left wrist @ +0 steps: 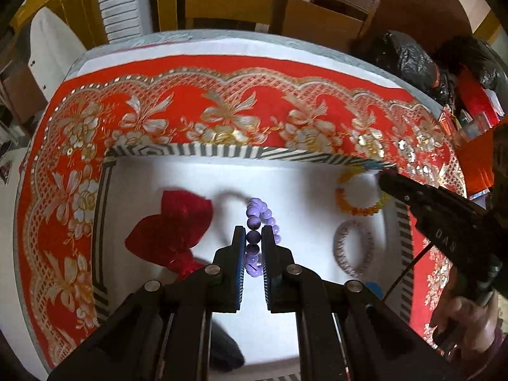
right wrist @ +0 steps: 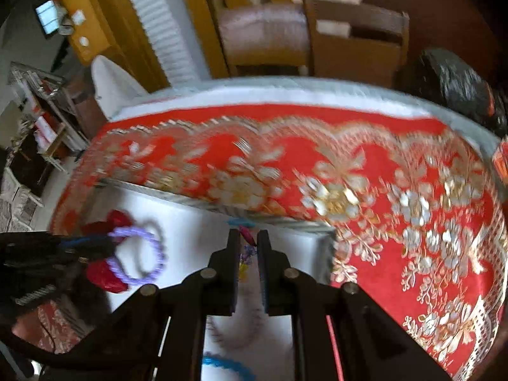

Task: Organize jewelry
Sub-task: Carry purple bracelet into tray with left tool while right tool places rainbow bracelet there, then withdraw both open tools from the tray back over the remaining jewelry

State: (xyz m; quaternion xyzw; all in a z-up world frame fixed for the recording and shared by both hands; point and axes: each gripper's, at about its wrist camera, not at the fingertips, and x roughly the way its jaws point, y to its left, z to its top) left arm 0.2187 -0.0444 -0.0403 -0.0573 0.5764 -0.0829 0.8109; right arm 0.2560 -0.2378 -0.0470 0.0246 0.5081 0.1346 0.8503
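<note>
A red, gold-flowered cloth [left wrist: 222,73] is covering the bench, carrying a white tray with a striped rim [left wrist: 203,150]. The left claw [left wrist: 253,238] is gripping a purple bead bracelet [left wrist: 260,214] above the tray beside a red pouch [left wrist: 177,222]. The right claw [right wrist: 247,241] is standing nearly closed; whether it is holding anything I cannot tell.

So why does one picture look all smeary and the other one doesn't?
The right wrist view is smeared by motion: the red tablecloth flowers streak. The left wrist view is mostly sharp, so the purple bracelet in the left gripper looks crisp. Both views bend straight edges.
</note>
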